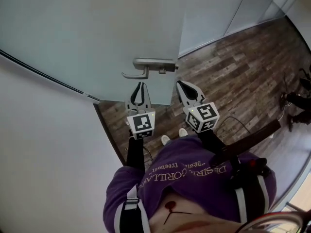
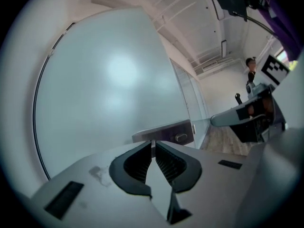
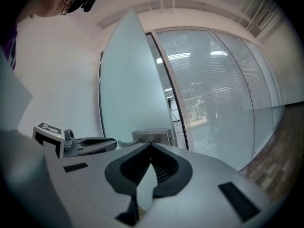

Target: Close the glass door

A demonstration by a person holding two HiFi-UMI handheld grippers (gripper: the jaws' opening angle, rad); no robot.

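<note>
**Glass door** (image 1: 97, 33): frosted panel filling the upper left and centre of the head view. Its free edge stands clear of the frame, with wooden floor (image 1: 233, 67) showing past it at the right. Judged ajar, closing not yet done.

**Lever handle** (image 1: 146, 68): metal, on a plate at the door's free edge, centre of the head view. It lies just above both tools and is touched by neither.

**Left hand-held gripper** (image 1: 140, 86): centre of the frame, below the lever. Its jaws are pressed together with nothing between them, and it points level at the plate.

**Right hand-held gripper** (image 1: 181, 85): just right of the left one, near the door's edge. Its jaws are likewise together and empty.

**Step in hand (judged):** approach to the handle.

**Handling notes (judged):**
- Bear on the metal lever or plate, not the bare glass, which would give closed tips little purchase.
- Keep the tool level and square to the panel.
- Work at the handle side, far from the hinge, where the door swings most easily.
- Move the door slowly so the glass meets the frame softly.
- Keep the second tool clear of the closing gap.
</note>
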